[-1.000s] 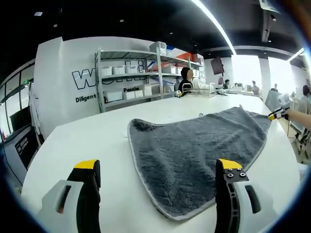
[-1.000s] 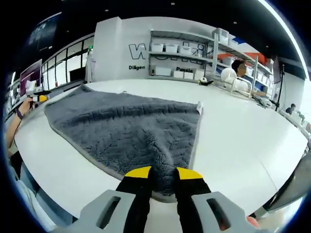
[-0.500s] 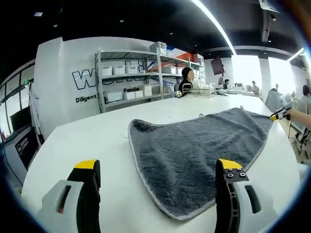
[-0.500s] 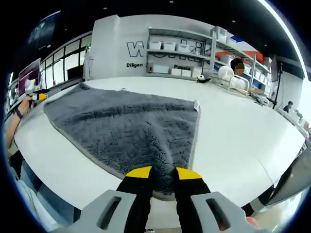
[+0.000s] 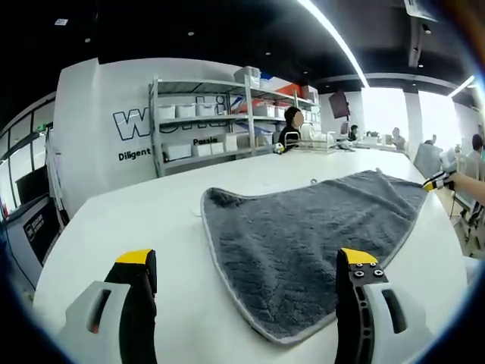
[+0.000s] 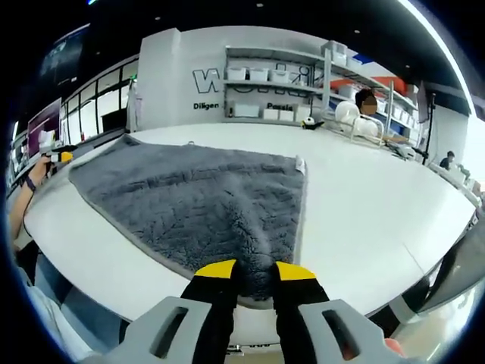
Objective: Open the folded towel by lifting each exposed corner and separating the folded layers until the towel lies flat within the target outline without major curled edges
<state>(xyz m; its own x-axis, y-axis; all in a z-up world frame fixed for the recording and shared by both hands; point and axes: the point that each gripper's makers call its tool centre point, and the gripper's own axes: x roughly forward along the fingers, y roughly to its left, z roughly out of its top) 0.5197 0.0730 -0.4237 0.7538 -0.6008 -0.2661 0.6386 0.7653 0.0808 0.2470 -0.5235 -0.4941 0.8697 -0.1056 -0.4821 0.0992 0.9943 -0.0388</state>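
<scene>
Right gripper view: the right gripper [image 6: 246, 271] pinches a near corner of the grey towel [image 6: 197, 201], its yellow-tipped jaws drawn narrow onto the fabric, while the towel spreads across the white table [image 6: 371, 197] toward the shelving [image 6: 276, 87]. Left gripper view: the left gripper [image 5: 246, 262] hangs with jaws wide apart and holding nothing, above the table edge, the towel [image 5: 303, 235] lying flat between and beyond them.

The left gripper [image 5: 246, 269] has its two yellow-tipped jaws wide apart, touching nothing. A fluffy gray towel [image 5: 303, 235] lies spread on the white table [image 5: 144, 220], with one corner between the jaws. Far off at the towel's other end, the right gripper [image 5: 438, 180] touches its corner.
</scene>
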